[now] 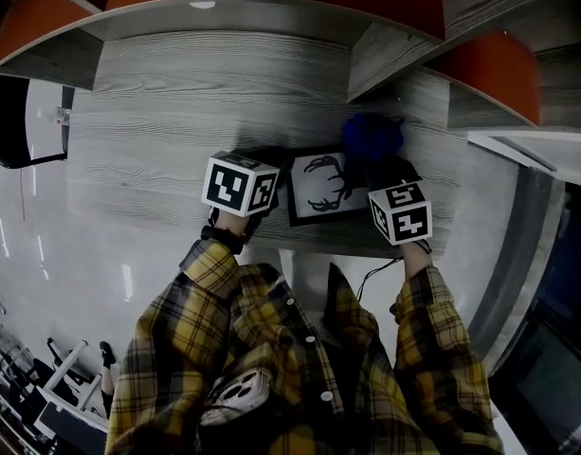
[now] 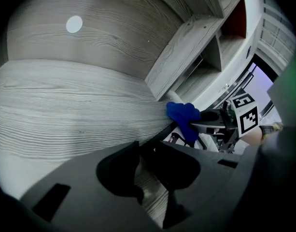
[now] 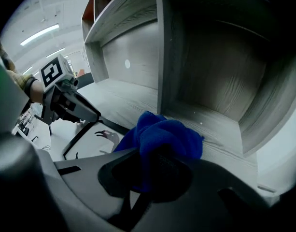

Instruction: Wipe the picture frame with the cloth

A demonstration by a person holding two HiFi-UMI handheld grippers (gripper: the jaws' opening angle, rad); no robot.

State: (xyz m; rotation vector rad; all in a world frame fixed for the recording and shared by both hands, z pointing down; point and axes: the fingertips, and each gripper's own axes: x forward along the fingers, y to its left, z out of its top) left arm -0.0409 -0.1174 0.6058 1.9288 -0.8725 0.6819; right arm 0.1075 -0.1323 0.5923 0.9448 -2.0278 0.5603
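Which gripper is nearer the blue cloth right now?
Right. The right gripper is shut on the cloth, bunched between its jaws; the left gripper clamps the left edge of the picture frame, apart from the cloth.

In the left gripper view, the body of the left gripper (image 2: 147, 148) blocks nearly all of the picture frame (image 1: 320, 190). Only a dark edge shows, running out ahead of its jaws. In the head view its marker cube (image 1: 240, 184) covers those jaws and the frame's edge beneath them. The cloth (image 3: 160, 134) buries the fingertips of the right gripper (image 3: 150, 166). Cloth and gripper together hide the frame's two corners on that gripper's side, and part of the drawing.
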